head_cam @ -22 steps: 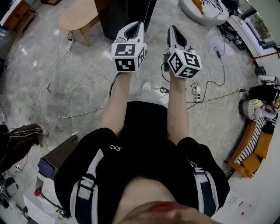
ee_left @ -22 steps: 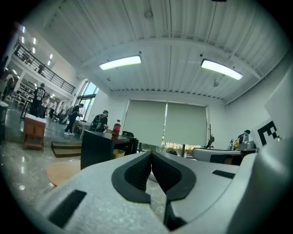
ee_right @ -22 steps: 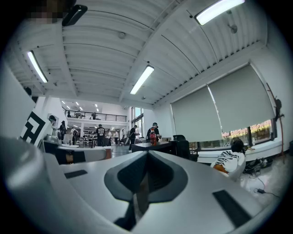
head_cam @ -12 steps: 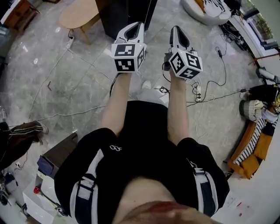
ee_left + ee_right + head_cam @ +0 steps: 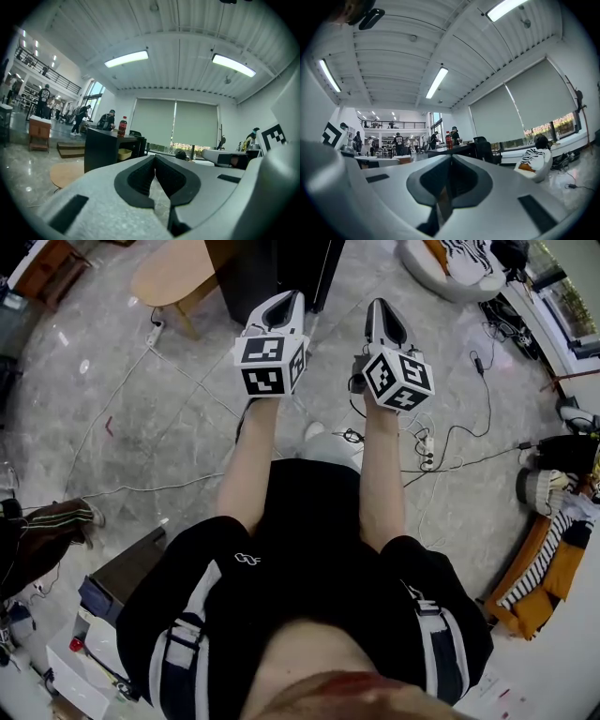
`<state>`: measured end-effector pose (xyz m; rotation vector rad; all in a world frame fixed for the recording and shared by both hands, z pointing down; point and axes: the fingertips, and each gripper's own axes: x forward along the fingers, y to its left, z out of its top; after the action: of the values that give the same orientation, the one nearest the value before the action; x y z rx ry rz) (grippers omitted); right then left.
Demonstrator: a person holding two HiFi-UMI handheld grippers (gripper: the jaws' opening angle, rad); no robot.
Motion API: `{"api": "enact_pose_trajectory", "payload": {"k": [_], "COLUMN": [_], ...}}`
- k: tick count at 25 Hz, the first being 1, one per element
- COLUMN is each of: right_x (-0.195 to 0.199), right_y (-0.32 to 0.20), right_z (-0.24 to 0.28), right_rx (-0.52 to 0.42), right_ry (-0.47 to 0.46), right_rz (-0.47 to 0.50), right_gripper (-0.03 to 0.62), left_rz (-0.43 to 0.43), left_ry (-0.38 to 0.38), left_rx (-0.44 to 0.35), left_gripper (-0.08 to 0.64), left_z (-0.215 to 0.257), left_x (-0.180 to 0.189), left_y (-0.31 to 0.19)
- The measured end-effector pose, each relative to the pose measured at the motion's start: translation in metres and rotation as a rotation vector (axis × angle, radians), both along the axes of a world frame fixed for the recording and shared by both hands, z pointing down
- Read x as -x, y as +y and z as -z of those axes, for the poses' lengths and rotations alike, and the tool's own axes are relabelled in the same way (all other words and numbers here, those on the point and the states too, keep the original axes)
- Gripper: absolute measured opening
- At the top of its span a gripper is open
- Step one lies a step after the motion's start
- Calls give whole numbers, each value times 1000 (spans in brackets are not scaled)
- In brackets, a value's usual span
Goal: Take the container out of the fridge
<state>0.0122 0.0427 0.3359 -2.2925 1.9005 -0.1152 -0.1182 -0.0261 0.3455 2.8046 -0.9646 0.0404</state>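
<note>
- The person stands over a grey marble floor (image 5: pixel 169 427) with both forearms stretched forward, holding a gripper in each hand, side by side and a little apart.
- The left gripper (image 5: pixel 284 304) points ahead. Its fingers (image 5: pixel 140 176) are pressed together at the tips, with nothing between them.
- The right gripper (image 5: pixel 382 310) is level with it. Its fingers (image 5: pixel 466 180) are also pressed together and hold nothing.
- Each gripper carries a marker cube, the left one (image 5: pixel 267 364) and the right one (image 5: pixel 398 379), just above the wrist.
- The container shows in none of the views.
- A black cabinet (image 5: pixel 281 268) stands on the floor just ahead of the two grippers.
- A bottle (image 5: pixel 122 126) with a red cap and dark drink stands upright on top of the cabinet.
- A low round wooden table (image 5: pixel 173 273) sits just to the left of the cabinet.
- Loose cables (image 5: pixel 122 381) trail over the floor on both sides of the person, and a power strip (image 5: pixel 424 442) lies near the right forearm.
- A white lounge seat (image 5: pixel 445 268) with something striped black and white on it sits on the floor ahead and to the right.
- A striped orange and white heap (image 5: pixel 539 568) lies at the right edge of the floor.
- Beyond the cabinet there are a few people in the background, too small to make out.
</note>
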Motion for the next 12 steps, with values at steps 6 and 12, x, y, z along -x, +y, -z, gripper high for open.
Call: {"api": "enact_pose_trajectory", "payload": {"k": [6,12], "right_x": [-43,-102], "right_y": [-48,-83], "right_z": [5,22], "right_rx": [-12,-13], "right_ry": [-11,6], "right_rz": [38,71], "right_gripper": [12,12], "left_rz": [40,132], "left_ry": [-21,-20], "left_rx": [-5,39], "left_gripper": [9,9], "left_z": [1,-5], "left_x": [-38,-68], "left_y": [-42,-86]}}
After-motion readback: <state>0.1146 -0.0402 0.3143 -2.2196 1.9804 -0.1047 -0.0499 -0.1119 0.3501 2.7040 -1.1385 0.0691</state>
